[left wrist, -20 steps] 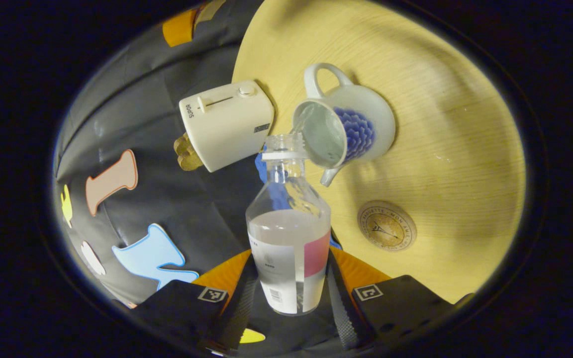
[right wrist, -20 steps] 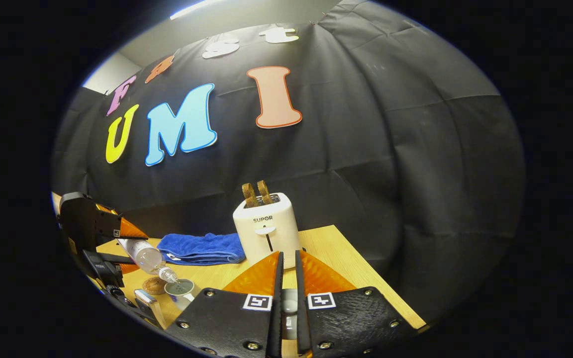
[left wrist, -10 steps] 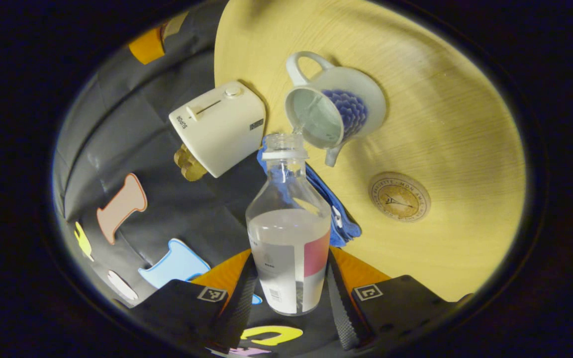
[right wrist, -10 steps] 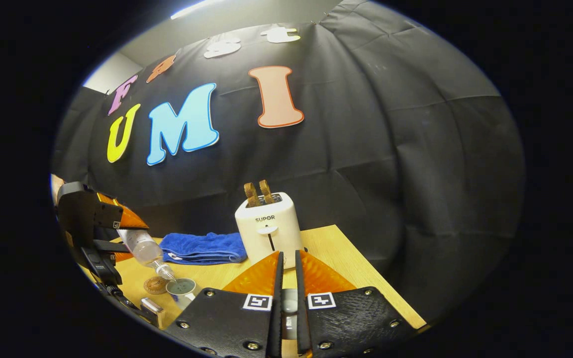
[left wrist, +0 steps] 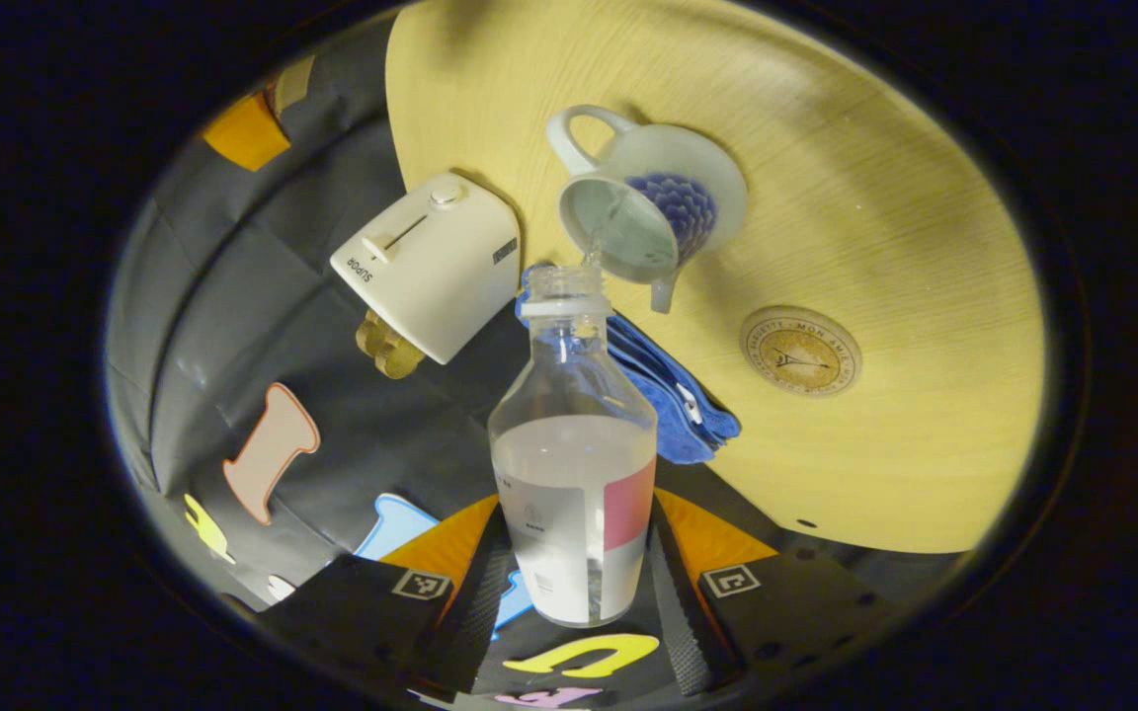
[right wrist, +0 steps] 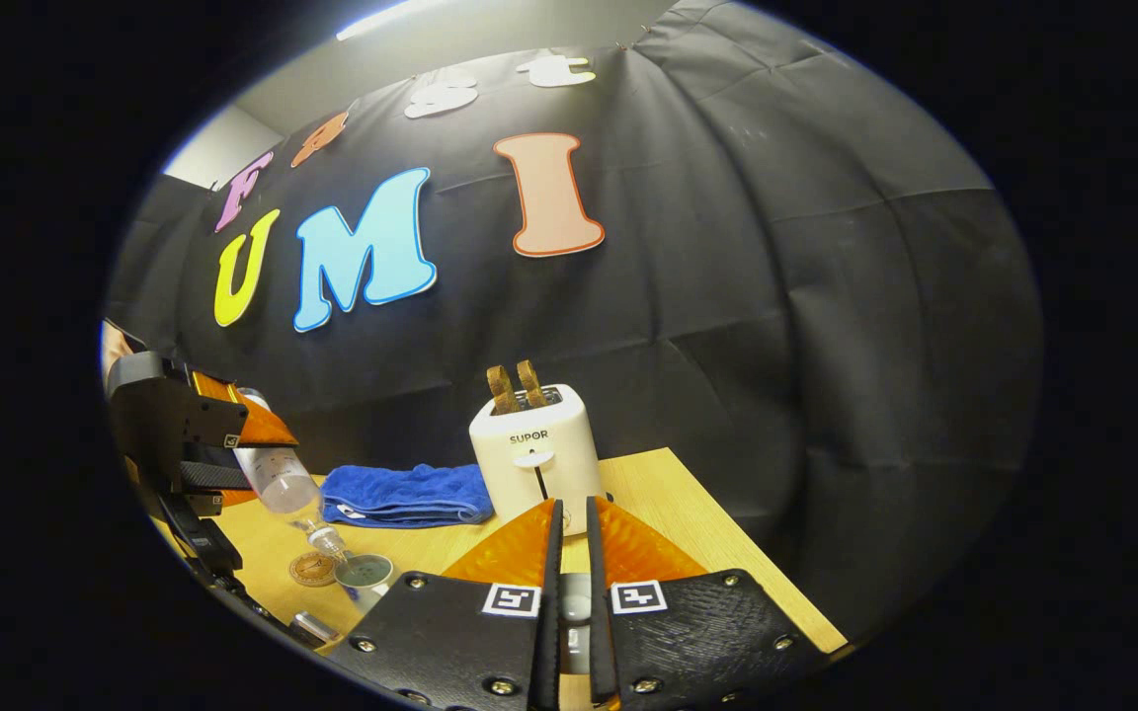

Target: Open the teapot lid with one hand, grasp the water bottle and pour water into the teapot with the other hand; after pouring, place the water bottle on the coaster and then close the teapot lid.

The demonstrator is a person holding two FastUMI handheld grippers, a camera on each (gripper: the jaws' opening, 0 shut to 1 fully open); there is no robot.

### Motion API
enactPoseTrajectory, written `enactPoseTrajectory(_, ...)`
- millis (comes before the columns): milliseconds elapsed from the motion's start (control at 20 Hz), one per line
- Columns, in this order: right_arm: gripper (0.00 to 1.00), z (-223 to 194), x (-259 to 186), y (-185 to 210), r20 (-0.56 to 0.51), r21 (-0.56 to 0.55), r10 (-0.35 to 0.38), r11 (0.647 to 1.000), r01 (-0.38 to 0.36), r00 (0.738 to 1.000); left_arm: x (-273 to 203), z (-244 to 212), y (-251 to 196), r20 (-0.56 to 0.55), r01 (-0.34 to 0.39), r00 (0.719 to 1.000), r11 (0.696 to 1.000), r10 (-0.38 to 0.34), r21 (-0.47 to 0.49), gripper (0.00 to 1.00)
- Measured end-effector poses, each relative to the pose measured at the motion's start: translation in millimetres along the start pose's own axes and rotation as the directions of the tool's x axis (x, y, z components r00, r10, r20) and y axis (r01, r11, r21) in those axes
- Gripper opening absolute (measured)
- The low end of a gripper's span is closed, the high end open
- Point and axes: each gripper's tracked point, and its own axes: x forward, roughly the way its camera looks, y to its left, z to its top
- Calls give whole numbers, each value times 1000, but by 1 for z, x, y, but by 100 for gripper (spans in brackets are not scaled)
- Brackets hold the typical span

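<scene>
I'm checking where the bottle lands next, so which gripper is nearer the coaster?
Left. The left gripper, tilting the water bottle over the teapot, hangs just above the coaster. The right gripper sits farther off, near the toaster.

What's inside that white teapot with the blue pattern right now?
Water: the open teapot holds a pale pool, and a thin stream enters from the tilted water bottle in the left hand-held gripper. The teapot's wall hides how deep the water is.

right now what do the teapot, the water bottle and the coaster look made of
Teapot: glazed ceramic, apparently; glossy white with a blue pattern.
Water bottle: clear plastic, probably; see-through wall, threaded neck, paper-like label.
Coaster: likely cork or wood; matte tan disc, printed.
</scene>
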Motion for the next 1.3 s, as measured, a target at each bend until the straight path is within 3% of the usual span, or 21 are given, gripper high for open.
enactPoseTrajectory(300,12,-1,-1,2,-3,6,6,1000,-6,1000,-7,6,4,-17,-21,1000,998,22,57,83)
enactPoseTrajectory(500,12,1,-2,3,2,2,9,1000,-9,1000,-9,7,4,-12,-22,1000,999,22,39,83)
enactPoseTrajectory(700,12,-1,-1,3,-6,9,12,1000,-12,1000,-8,9,-5,21,-13,1000,995,15,-104,83)
enactPoseTrajectory(800,12,-3,0,2,-11,14,9,1000,-9,1000,-6,11,-12,48,-13,999,976,23,-216,84)
enactPoseTrajectory(900,12,-3,0,1,-13,16,6,1000,-6,1000,0,15,-25,74,22,997,932,6,-361,84)
enactPoseTrajectory(1050,12,-4,1,0,-16,15,1,1000,-1,1000,8,21,-39,101,42,995,830,18,-556,84)
enactPoseTrajectory(1150,12,-7,2,-1,-19,11,-3,1000,3,1000,7,27,-51,118,53,992,731,38,-680,84)
enactPoseTrajectory(1300,12,-13,4,1,-35,0,-3,1000,3,999,15,36,-65,133,74,989,537,71,-841,84)
